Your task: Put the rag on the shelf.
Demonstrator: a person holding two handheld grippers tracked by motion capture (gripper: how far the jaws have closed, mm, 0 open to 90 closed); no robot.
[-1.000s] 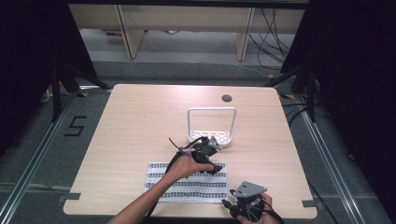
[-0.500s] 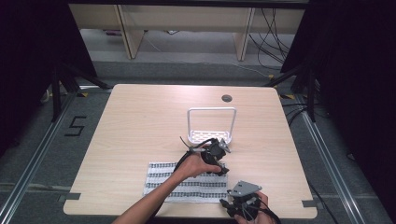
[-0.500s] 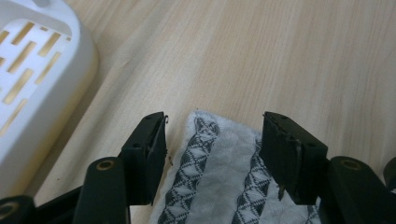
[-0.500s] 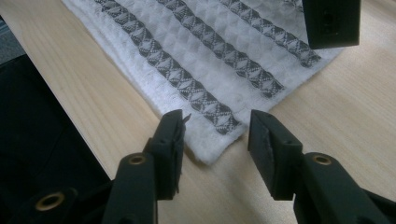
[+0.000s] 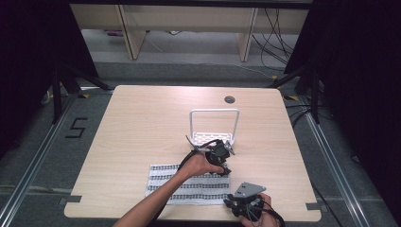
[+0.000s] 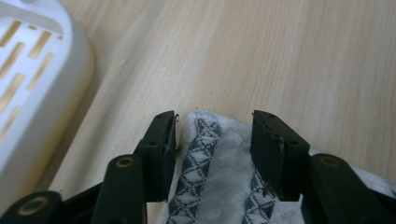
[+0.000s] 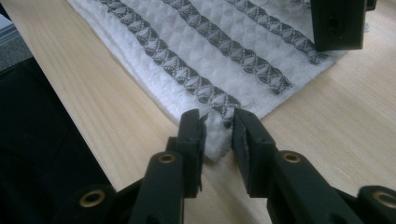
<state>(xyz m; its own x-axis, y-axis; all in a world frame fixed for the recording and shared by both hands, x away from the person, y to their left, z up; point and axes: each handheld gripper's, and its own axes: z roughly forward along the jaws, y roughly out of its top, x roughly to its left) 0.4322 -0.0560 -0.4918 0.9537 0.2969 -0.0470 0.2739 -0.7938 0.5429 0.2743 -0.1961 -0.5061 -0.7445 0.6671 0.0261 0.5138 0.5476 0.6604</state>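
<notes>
A white towel (image 5: pixel 189 185) with dark patterned stripes lies flat near the table's front edge. My left gripper (image 5: pixel 226 167) stands over its far right corner. In the left gripper view my left gripper (image 6: pixel 215 127) straddles that corner of the towel (image 6: pixel 224 182), and its jaws have just been closing with a gap still on each side. My right gripper (image 5: pixel 230 203) is at the near right corner. In the right gripper view my right gripper (image 7: pixel 219 125) has been closing too; its jaws stand narrow, with the corner of the towel (image 7: pixel 224 42) lying flat between them.
A white slotted rack (image 5: pixel 213 125) with a tall handle stands just behind the towel, close to the left gripper, and its rim (image 6: pixel 42 93) shows in the left gripper view. The wooden table (image 5: pixel 142 127) has a cable hole (image 5: pixel 230 100) at the back. The front edge is close to the right gripper.
The left hand has moved to the right along the towel's far edge to its right corner. The right hand has stayed at the near right corner.
</notes>
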